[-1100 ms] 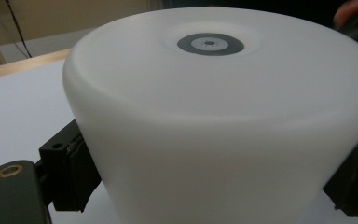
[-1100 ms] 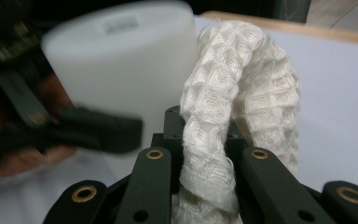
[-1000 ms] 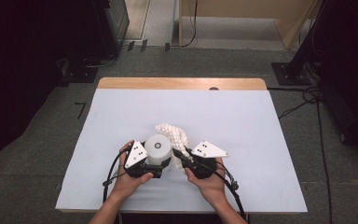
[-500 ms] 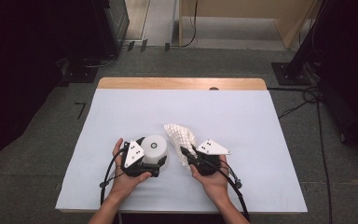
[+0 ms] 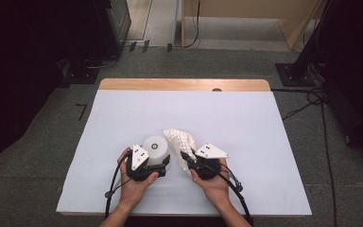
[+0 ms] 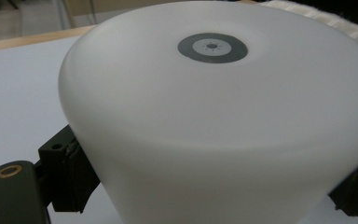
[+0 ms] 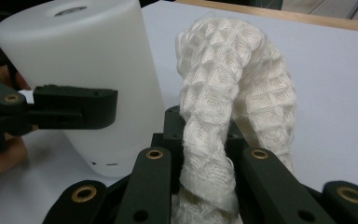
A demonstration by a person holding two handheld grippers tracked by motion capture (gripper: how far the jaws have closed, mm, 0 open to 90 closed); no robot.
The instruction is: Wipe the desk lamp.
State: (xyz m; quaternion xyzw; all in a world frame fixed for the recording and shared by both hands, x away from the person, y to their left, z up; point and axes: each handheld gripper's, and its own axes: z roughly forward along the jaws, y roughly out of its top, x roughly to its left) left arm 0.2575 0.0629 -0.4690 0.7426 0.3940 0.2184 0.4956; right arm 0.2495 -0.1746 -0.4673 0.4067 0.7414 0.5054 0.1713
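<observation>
Near the front edge of the tabletop (image 5: 123, 118): both hands work side by side, the lamp on the left, the cloth on the right.
Lamp (image 5: 155, 147): a white, frosted, round-topped cylinder standing upright on the white sheet, a small grey ring at the middle of its top (image 6: 212, 47).
Left hand-held gripper (image 5: 144, 163): jaws spread wide around the lamp's lower body, pads against its two sides (they have just closed in a little), so it steadies the lamp.
Cloth (image 7: 228, 93): a cream waffle-weave towel, bunched and rising in an arch from the jaws, just beside the lamp.
Right hand-held gripper (image 5: 199, 163): clamped narrow on the cloth's lower end, the loose part standing free above.
Step in hand: wiping the lamp, by my reading.
How to do it well: keep the left grip low and firm so the lamp does not tip or turn; bring the free bulge of cloth, not the black jaw tips, against the side wall; stroke with light pressure towards the held side.
Risk: a hard sideways push could slide the lamp on the smooth sheet (the frosted shell looks slippery).
</observation>
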